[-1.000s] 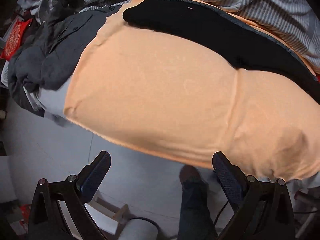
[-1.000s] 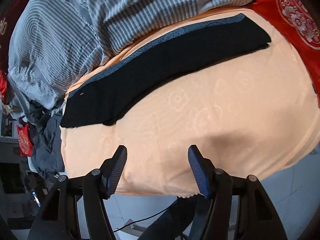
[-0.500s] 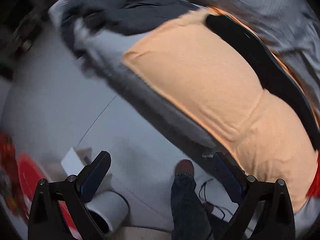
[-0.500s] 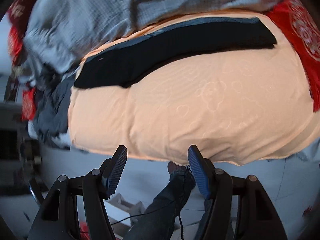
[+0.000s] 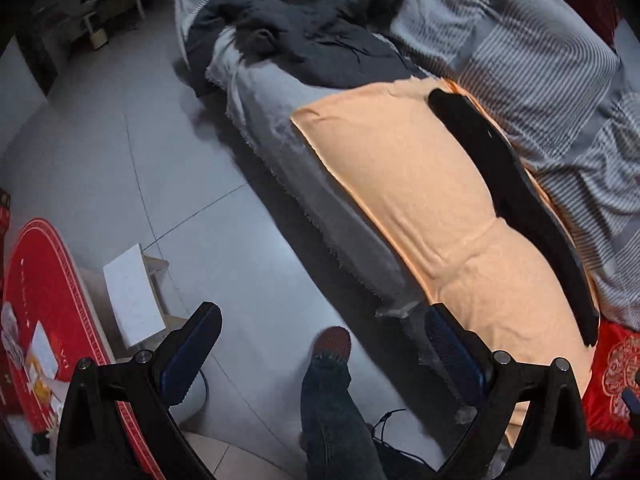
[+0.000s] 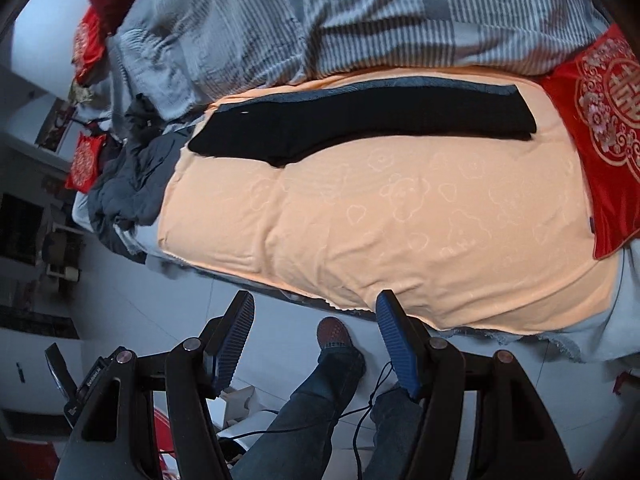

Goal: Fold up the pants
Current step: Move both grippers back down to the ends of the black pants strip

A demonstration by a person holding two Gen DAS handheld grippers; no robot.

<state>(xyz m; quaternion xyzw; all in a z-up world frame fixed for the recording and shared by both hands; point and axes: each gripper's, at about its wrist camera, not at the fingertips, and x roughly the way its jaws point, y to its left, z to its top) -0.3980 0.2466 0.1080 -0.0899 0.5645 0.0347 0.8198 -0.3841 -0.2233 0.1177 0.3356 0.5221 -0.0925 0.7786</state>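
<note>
The black pants (image 6: 360,124) are lying as a long strip across the far side of the orange cover (image 6: 400,232), long axis crosswise to the right claw (image 6: 316,336). Both claws are gaping empty off the bed edge; the left claw (image 5: 320,344) is facing further aside.

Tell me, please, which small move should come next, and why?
Probably bring both tools forward toward the black pants. The pants lie long and flat at the far side of the orange blanket, while the left tool and right tool hang open and empty over the floor, short of the bed.
</note>
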